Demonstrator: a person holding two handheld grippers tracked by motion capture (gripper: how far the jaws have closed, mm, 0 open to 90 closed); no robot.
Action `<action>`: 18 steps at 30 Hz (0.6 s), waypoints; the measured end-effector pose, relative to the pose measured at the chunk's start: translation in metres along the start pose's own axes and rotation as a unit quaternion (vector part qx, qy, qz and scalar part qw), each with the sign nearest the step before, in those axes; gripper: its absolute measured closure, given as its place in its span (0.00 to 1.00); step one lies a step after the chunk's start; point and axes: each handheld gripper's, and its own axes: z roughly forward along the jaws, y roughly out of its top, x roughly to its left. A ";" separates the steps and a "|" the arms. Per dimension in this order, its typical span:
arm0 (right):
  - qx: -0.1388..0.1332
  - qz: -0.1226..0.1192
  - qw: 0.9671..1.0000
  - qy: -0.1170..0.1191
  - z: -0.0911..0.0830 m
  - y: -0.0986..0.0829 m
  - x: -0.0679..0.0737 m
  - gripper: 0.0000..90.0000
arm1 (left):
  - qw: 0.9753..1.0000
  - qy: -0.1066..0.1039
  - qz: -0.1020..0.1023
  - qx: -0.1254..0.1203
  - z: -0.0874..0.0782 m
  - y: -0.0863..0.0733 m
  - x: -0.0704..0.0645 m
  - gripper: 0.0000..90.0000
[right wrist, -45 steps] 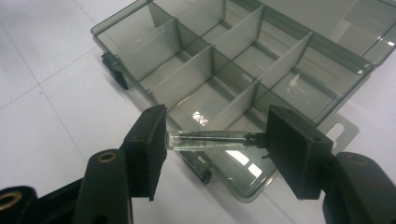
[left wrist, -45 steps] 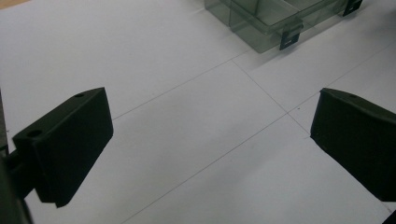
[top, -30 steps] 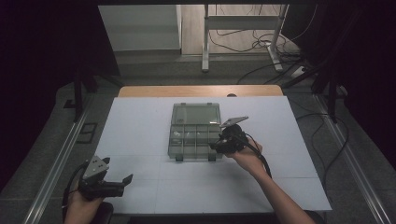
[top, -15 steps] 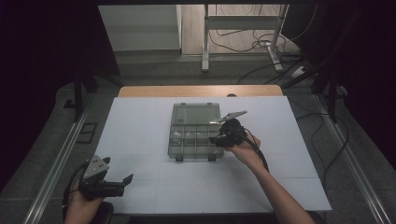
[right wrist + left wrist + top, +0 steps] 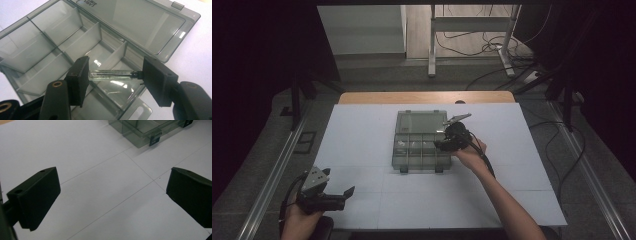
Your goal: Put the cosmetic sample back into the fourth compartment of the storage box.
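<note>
A small clear vial (image 5: 113, 75) with a dark cap end sits clamped lengthwise between the right gripper's (image 5: 115, 75) jaws, one end against each pad. It hangs just above the open organizer box (image 5: 421, 140), over a compartment on the box's right side near the front. In the right gripper view the box (image 5: 62, 50) spreads out below and beyond the jaws: smoky translucent plastic, thin dividers making several cells, all looking empty from here. The lid (image 5: 140, 25) lies folded back flat past the jaw tips, with a small latch tab at its far edge.

In the high view the right gripper (image 5: 452, 139) is over the box's right edge, held by the right hand (image 5: 471, 154), cable trailing down the forearm. The box rests on a white mat (image 5: 362, 135) marked with thin lines.

The left gripper (image 5: 328, 199) sits well apart at the mat's near-left corner, held in the left hand (image 5: 299, 220). Its jaws (image 5: 110, 195) stand wide apart, nothing between them, bare mat (image 5: 100, 185) underneath; the box corner (image 5: 147, 132) lies ahead of it to the right.
</note>
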 end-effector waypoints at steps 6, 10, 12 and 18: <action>0.006 0.000 1.000 -0.004 0.004 0.000 -0.003 0.44 | 1.000 0.000 0.001 0.000 0.000 0.000 0.000 0.00; 0.006 -0.001 1.000 -0.006 0.005 0.000 -0.004 0.43 | 1.000 0.000 0.001 0.001 0.000 0.000 0.000 0.00; 0.004 0.000 1.000 -0.007 0.005 0.000 -0.005 0.43 | 1.000 0.000 0.001 0.001 0.000 0.000 0.000 0.00; 0.003 0.003 1.000 -0.005 0.005 -0.001 -0.005 0.40 | 1.000 -0.001 0.002 0.001 0.000 0.000 0.000 0.00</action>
